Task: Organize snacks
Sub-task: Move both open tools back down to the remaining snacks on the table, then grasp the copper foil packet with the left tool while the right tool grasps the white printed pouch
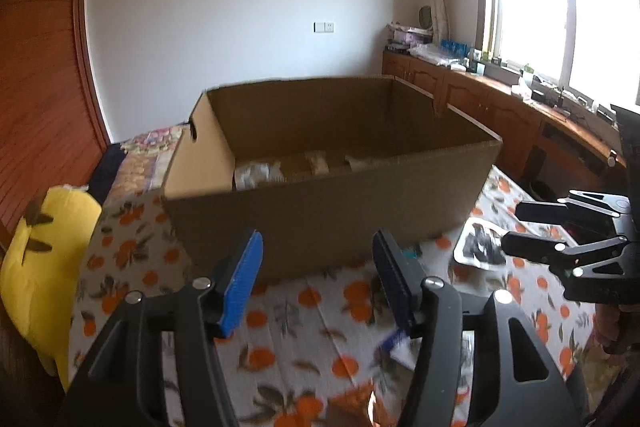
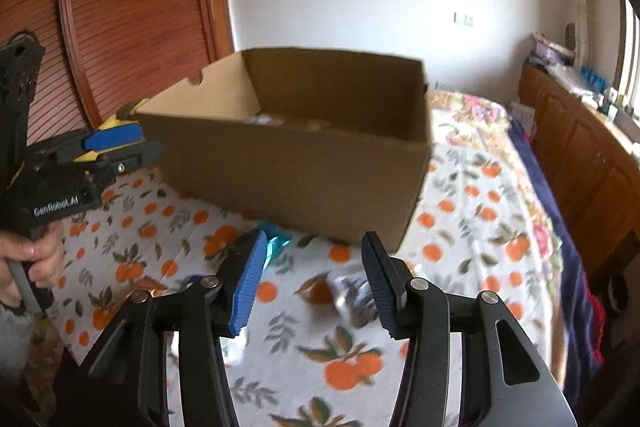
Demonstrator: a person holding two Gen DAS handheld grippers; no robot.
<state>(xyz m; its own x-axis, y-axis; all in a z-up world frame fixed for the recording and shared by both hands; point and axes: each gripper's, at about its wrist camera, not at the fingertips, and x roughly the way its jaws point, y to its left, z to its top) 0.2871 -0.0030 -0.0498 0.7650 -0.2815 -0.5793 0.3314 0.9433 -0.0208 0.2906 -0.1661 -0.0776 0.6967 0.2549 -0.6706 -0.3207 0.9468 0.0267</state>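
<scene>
Both claws stand part-open and empty over the orange-print cloth: the right gripper above a silvery packet, perhaps a snack, at its 1 o'clock; the left gripper nearer the cardboard box at 12. Best practice: centre the packet between the pads, close, then lift clear of the box wall.

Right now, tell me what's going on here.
A person is sorting snacks on a bed with an orange-print sheet, a handheld gripper in each hand. A cardboard box sits open on the sheet with a few packets already inside. The left gripper and right gripper are both open and empty, hovering short of the box. Loose packets remain on the sheet: a silver-and-dark one near the right gripper and a teal one by the box.
</scene>
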